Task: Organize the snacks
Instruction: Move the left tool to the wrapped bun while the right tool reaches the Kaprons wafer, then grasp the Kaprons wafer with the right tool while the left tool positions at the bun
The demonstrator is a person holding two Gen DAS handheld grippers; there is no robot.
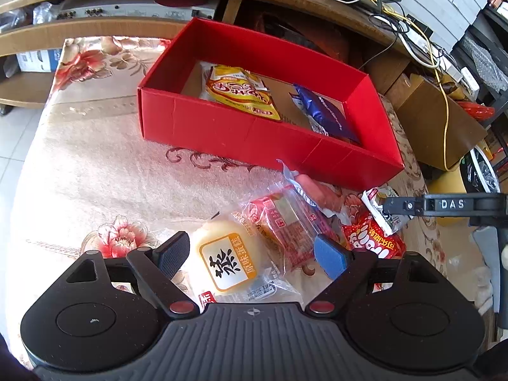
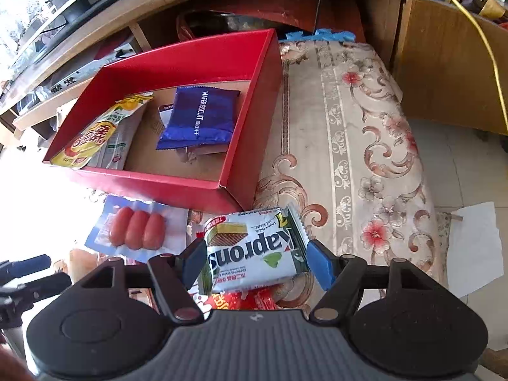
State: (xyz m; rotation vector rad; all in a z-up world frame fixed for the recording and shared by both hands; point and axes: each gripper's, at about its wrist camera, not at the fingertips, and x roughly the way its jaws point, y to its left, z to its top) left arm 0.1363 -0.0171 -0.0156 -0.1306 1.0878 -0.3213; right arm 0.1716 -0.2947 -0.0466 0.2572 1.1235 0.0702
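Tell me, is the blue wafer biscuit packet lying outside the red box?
No, the blue wafer biscuit packet lies inside the red box, on its cardboard floor.

Left gripper (image 1: 250,258) jaws wide, straddling a round cake packet (image 1: 227,260) and a clear-wrapped red snack (image 1: 285,231), pads not pressing. Red box (image 1: 222,127) beyond on floral-cloth bench (image 1: 95,165) holds yellow pouch (image 1: 241,92) and blue packet (image 1: 327,112). Right gripper's finger (image 1: 444,204) touches a white packet (image 1: 385,214).
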